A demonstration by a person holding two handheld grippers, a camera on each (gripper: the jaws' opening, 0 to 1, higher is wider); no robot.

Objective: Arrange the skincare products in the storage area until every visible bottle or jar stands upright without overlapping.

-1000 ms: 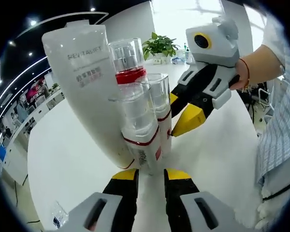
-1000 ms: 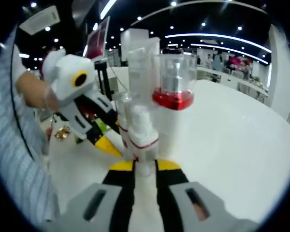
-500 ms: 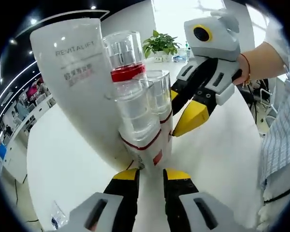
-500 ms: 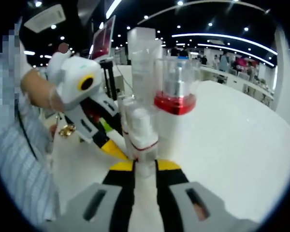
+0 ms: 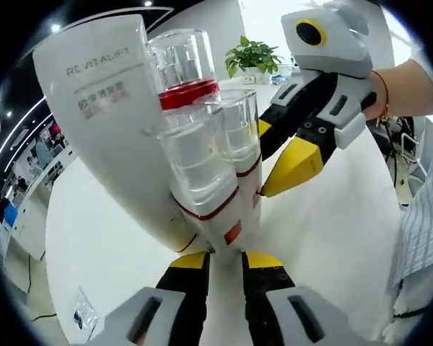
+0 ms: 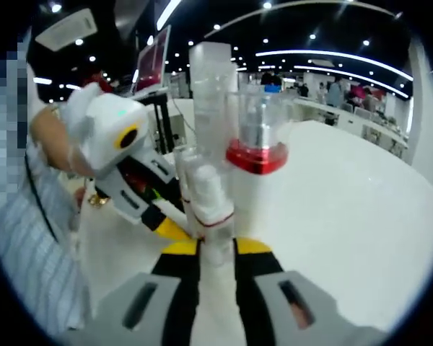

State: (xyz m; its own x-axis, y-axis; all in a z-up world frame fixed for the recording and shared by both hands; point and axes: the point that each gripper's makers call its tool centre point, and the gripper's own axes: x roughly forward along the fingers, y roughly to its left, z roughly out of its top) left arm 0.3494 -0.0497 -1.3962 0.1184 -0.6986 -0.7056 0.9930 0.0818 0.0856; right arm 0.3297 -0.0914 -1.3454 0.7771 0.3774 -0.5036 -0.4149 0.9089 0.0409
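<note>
White-and-black grippers, yellow-tipped fingers [image 5: 292,164]; striped sleeve [image 5: 424,238], red wrist cord [image 5: 381,90].

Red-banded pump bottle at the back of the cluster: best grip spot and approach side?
Judgement: grip the red-banded pump bottle on its clear cap above the red band, coming down from above; the white tube and two clear-capped bottles crowd its body.

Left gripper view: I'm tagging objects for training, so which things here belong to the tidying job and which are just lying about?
Job: white tube, red-banded pump bottle, two clear-capped bottles.
Lying about: potted plant, small packet.
</note>
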